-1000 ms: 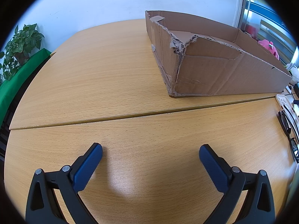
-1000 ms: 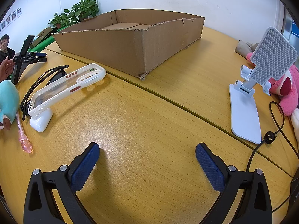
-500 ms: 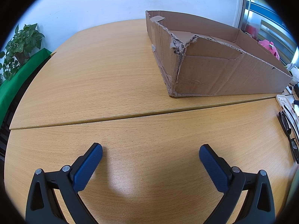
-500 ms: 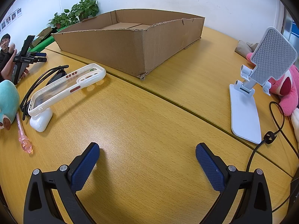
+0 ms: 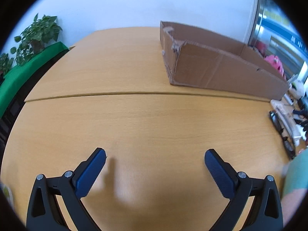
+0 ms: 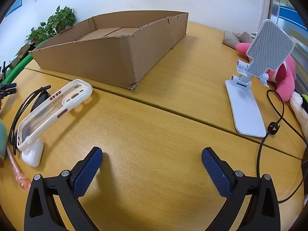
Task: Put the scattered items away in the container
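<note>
A shallow cardboard box (image 6: 107, 57) stands open at the back of the wooden table; it also shows in the left wrist view (image 5: 221, 67). A white phone case (image 6: 53, 111) leans on a white earbud case (image 6: 32, 154), with black sunglasses (image 6: 28, 104) behind and a pink pen (image 6: 19, 175) at the left. A white phone stand (image 6: 250, 88) and a pink plush toy (image 6: 284, 77) are at the right. My right gripper (image 6: 152, 163) is open and empty over bare table. My left gripper (image 5: 155, 163) is open and empty, well short of the box.
A black cable (image 6: 273, 127) loops beside the phone stand. A teal plush (image 6: 2, 138) sits at the far left edge. Potted plants (image 5: 36, 36) and a green cloth (image 5: 23, 65) lie beyond the table's left edge. Sunglasses and the phone case (image 5: 284, 123) are at right.
Both grippers have shifted: the left view has pulled back and turned, so the box sits farther off. The right view has lifted slightly. Both jaws stay open.
</note>
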`<control>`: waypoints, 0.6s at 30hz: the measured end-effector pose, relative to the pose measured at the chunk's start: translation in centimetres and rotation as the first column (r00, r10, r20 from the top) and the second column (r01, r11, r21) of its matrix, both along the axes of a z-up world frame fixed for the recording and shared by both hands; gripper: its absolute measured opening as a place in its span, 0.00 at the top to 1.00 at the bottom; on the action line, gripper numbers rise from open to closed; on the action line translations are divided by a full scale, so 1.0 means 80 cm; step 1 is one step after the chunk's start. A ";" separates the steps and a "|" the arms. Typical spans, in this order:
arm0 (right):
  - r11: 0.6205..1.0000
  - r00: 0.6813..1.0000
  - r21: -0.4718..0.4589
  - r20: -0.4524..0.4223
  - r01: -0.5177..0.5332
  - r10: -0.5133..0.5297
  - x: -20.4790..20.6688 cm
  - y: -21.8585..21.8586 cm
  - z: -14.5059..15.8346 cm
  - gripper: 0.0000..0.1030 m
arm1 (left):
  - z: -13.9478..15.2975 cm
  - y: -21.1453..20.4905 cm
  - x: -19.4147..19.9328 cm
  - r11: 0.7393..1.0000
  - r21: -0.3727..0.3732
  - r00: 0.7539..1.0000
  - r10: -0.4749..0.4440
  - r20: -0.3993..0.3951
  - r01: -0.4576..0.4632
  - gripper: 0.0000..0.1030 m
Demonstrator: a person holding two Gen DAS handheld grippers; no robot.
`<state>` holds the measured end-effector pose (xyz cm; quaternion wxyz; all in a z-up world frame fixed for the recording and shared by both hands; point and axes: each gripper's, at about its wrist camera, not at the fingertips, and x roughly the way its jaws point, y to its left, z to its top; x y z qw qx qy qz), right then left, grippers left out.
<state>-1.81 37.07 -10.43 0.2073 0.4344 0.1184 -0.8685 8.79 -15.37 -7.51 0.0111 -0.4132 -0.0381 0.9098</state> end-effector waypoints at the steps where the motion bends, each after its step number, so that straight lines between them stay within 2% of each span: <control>1: 1.000 1.000 0.000 0.000 0.002 -0.002 0.000 -0.001 0.001 0.00 | 0.009 0.001 0.009 1.000 0.005 1.000 0.010 -0.020 -0.010 0.01; 4: 1.000 1.000 0.000 -0.001 0.008 -0.008 0.001 -0.003 0.001 0.00 | 0.040 0.016 0.038 1.000 0.009 0.997 0.003 -0.073 -0.002 0.01; 7: 1.000 1.000 0.000 -0.001 0.005 -0.005 0.006 -0.004 0.000 0.00 | 0.062 0.045 0.064 0.998 0.023 0.993 -0.064 -0.099 0.066 0.01; 10: 1.000 1.000 -0.001 0.005 0.006 -0.006 0.009 -0.006 0.000 0.00 | 0.069 0.073 0.083 0.988 0.052 0.985 -0.138 -0.100 0.143 0.01; 16: 1.000 1.000 -0.001 0.004 0.017 -0.017 0.030 -0.008 0.000 0.00 | 0.063 0.127 0.113 0.947 0.124 0.955 -0.291 -0.061 0.297 0.00; 18: 1.000 1.000 -0.001 0.004 0.013 -0.013 0.040 -0.009 -0.001 0.00 | 0.062 0.145 0.123 0.922 0.158 0.936 -0.347 -0.066 0.353 0.01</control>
